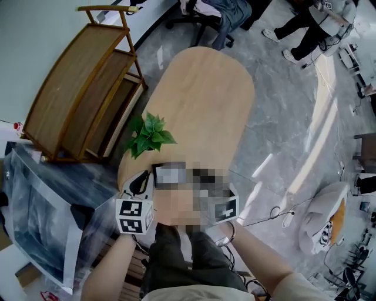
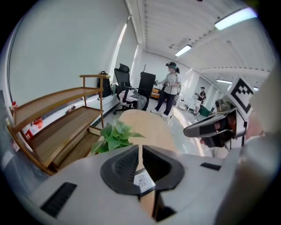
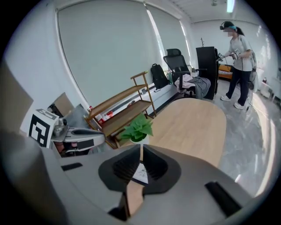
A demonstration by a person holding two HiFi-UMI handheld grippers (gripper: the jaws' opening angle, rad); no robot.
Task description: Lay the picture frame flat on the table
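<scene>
The picture frame (image 1: 160, 171) is held between my two grippers over the near end of the light wooden table (image 1: 205, 100). Only its dark top edge shows in the head view; a blurred patch covers the rest. My left gripper (image 1: 140, 187) is shut on the frame's left side and my right gripper (image 1: 230, 197) on its right side. In the left gripper view the jaws (image 2: 140, 150) pinch the frame's thin edge, and a white printed corner (image 2: 144, 181) shows below them. The right gripper (image 3: 141, 150) likewise clamps the frame (image 3: 139, 174), whose wooden back shows beneath.
A small potted plant (image 1: 150, 134) stands on the table just beyond the frame. A wooden shelf rack (image 1: 88, 88) leans at the left, with a plastic-wrapped item (image 1: 41, 211) nearer me. Office chairs (image 1: 205, 17) and people (image 1: 305, 29) are at the far end. A white bag (image 1: 323, 223) lies on the floor.
</scene>
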